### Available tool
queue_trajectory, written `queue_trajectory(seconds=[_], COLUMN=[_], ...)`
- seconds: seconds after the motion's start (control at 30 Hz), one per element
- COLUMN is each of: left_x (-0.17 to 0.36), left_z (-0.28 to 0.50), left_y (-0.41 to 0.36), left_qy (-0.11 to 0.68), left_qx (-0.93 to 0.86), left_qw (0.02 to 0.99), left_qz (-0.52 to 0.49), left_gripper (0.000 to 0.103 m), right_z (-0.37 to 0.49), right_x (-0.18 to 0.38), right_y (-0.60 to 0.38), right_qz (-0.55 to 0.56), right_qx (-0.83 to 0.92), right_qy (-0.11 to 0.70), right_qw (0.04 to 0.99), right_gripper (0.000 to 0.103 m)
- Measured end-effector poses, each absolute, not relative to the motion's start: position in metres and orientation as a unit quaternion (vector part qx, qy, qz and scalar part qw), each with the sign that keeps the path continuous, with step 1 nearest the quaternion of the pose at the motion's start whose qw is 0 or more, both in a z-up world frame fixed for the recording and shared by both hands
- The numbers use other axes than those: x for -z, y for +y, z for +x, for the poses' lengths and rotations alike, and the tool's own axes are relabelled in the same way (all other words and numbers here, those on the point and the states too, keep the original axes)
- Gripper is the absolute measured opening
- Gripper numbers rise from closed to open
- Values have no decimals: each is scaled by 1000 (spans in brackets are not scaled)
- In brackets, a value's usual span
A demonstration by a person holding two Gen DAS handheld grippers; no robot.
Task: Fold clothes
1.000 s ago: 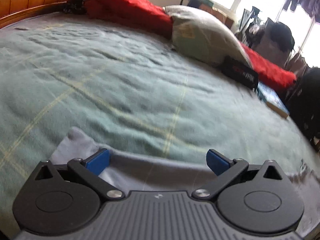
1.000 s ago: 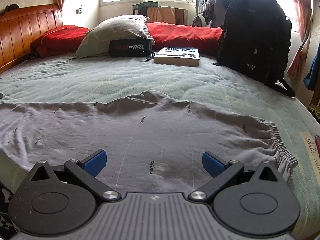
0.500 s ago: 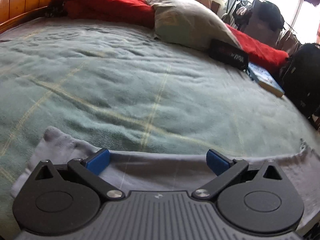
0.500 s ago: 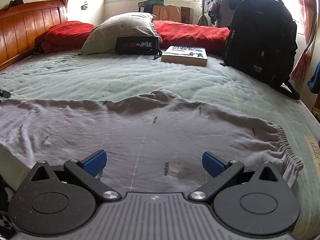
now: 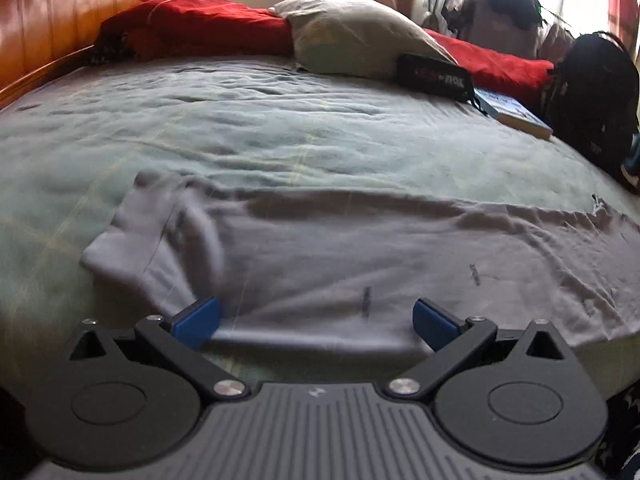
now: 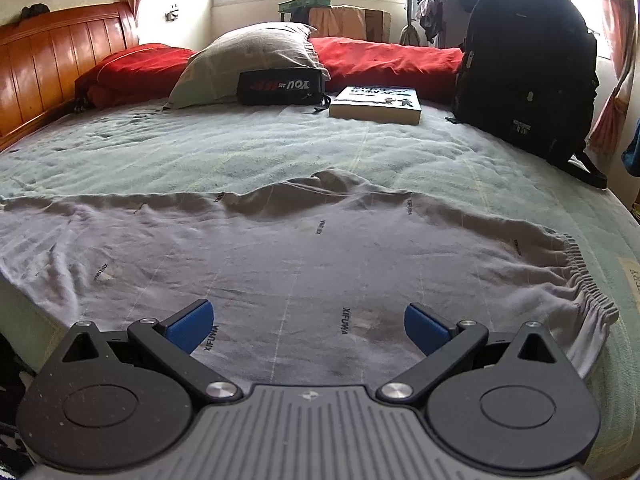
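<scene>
The grey trousers [image 6: 304, 256] are spread flat across the green bed [image 6: 280, 148]. Both the left tongs [image 5: 316, 318] and right tongs [image 6: 308, 322] are held spread wide at the near edge, nothing pinched.

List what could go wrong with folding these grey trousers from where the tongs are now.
1. Both left tongs and right tongs are open at the near edge of the grey trousers; closing there may catch only one layer.
2. The leg end is already rumpled and partly turned over, so a fold could lock in creases.
3. The elastic waistband lies near the bed's edge and might slide off.
</scene>
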State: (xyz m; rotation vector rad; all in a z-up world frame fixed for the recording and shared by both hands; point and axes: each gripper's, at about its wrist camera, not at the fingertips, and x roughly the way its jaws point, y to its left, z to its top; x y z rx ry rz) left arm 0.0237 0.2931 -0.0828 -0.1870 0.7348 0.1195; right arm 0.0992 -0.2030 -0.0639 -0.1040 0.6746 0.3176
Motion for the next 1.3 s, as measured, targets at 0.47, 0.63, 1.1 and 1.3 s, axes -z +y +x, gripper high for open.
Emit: queue_trajectory(seconds=[0.47, 0.63, 1.1, 1.3], left_x=[82, 61, 71, 65], left_z=[10, 3, 6, -6], left_y=[281, 297, 317, 326], left_qy=[347, 313, 313, 318], left_qx=[-50, -69, -96, -103], left_qw=[930, 940, 930, 917], left_qz=[-112, -115, -165, -219], left_gripper=[102, 102, 102, 102], right_z=[95, 95, 100, 106], right_x=[72, 73, 75, 45], right_y=[-212, -212, -200, -193], right_qz=[-49, -39, -47, 29], right_qx=[-141, -146, -158, -239], right_qy=[343, 343, 353, 353], right_qw=[927, 927, 921, 904], right_gripper=[103, 103, 103, 103])
